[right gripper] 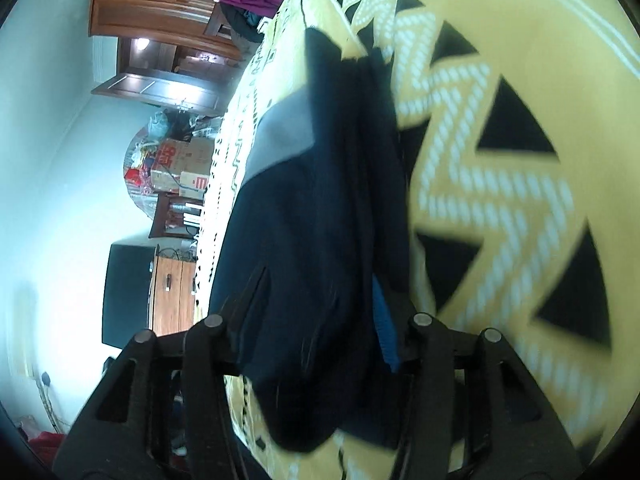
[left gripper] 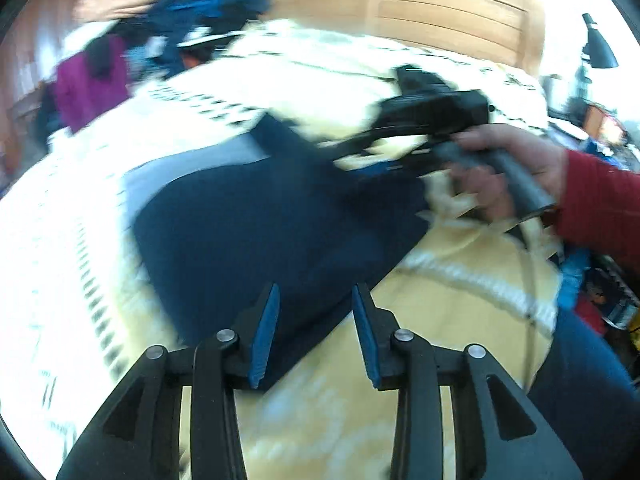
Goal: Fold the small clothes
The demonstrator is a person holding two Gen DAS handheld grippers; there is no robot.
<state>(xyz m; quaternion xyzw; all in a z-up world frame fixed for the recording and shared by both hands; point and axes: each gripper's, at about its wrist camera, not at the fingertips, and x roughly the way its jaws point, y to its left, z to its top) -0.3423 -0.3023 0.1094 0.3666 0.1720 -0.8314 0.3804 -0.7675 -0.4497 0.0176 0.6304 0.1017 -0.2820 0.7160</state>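
Navy fabric fills the middle of the left wrist view: a small dark blue garment with a pale grey panel (left gripper: 256, 216) lies spread on a cream and yellow patterned blanket (left gripper: 460, 320) covering a bed. The left tongs (left gripper: 314, 300) hover just above the garment's near edge, their blue-padded fingers (left gripper: 264, 332) parted with nothing between them. Across the garment, a hand (left gripper: 516, 168) in a red sleeve (left gripper: 604, 212) holds the right tongs (left gripper: 344, 146), blurred, with their tip at the garment's far right edge — whether they are clenched cannot be told from here. A heap of purple and blue clothes (left gripper: 132, 60) sits at the far end of the bed, before a wooden headboard (left gripper: 440, 12).

From the right wrist view, tilted sideways, the garment (right gripper: 320, 208) hangs bunched between the right tongs (right gripper: 316, 328), clenched on the cloth — one blue pad (right gripper: 386, 332) shows beside the folds. The yellow blanket with black triangles (right gripper: 520, 160) lies behind. Brown wooden cupboards (right gripper: 160, 8) and cardboard boxes (right gripper: 180, 164) stand by the wall.
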